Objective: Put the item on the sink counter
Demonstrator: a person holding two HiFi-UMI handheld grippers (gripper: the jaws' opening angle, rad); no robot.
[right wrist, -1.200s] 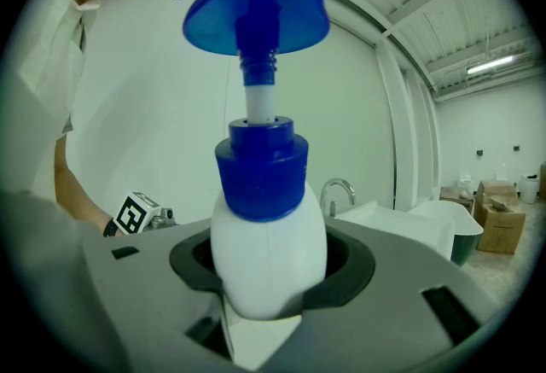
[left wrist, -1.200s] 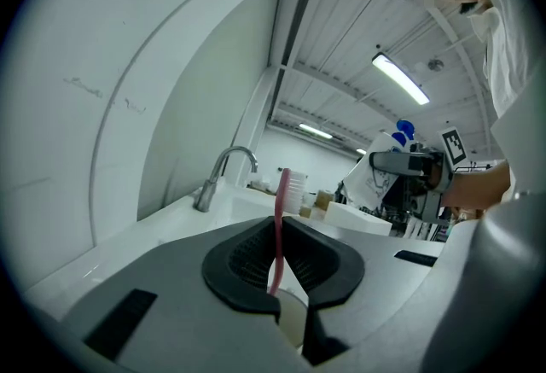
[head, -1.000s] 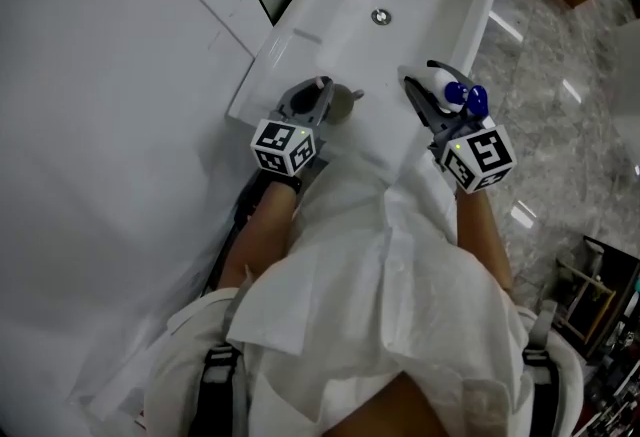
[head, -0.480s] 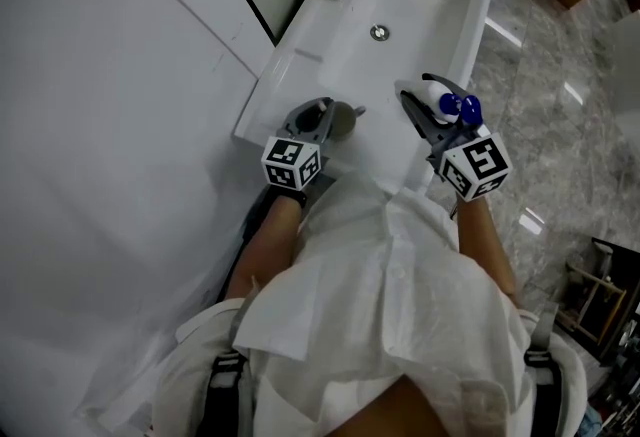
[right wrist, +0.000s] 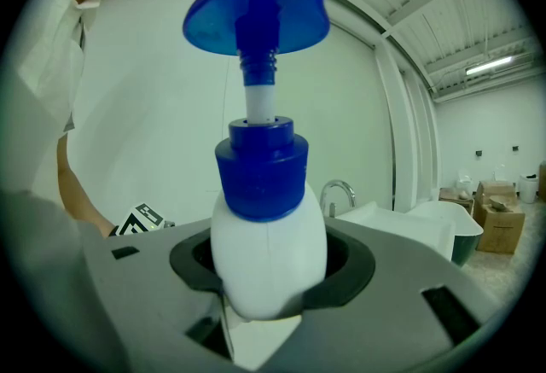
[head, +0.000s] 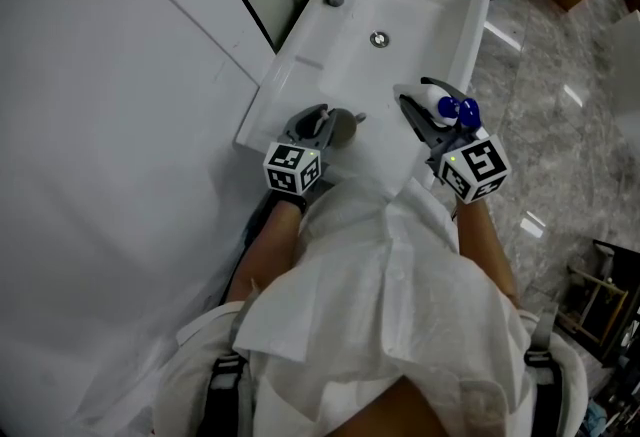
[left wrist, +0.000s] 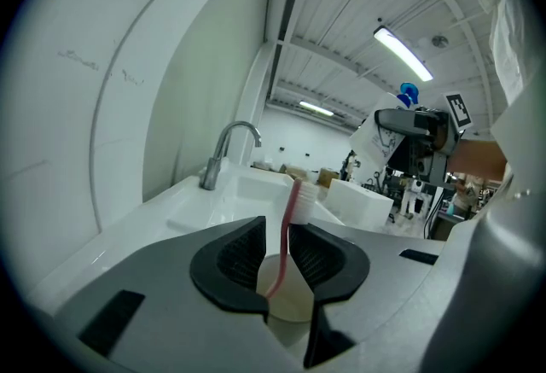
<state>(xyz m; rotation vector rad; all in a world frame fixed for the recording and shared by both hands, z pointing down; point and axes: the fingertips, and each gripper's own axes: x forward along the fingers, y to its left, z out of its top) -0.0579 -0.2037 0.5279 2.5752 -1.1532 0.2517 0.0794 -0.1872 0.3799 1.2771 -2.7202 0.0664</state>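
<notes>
At the near end of the sink tabletop (head: 290, 75), the pink toothbrush (left wrist: 286, 226) stands in its cup (left wrist: 288, 301) between your left claw (left wrist: 275, 256), whose jaws are opening off the handle, while your right claw (head: 418, 95) clamps a white, blue-capped pump bottle (right wrist: 269, 252).

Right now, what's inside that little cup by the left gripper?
A pink toothbrush stands in the cream cup, head up. The left gripper, jaws opening around the handle, covers most of the cup, so its bottom is hidden.
</notes>
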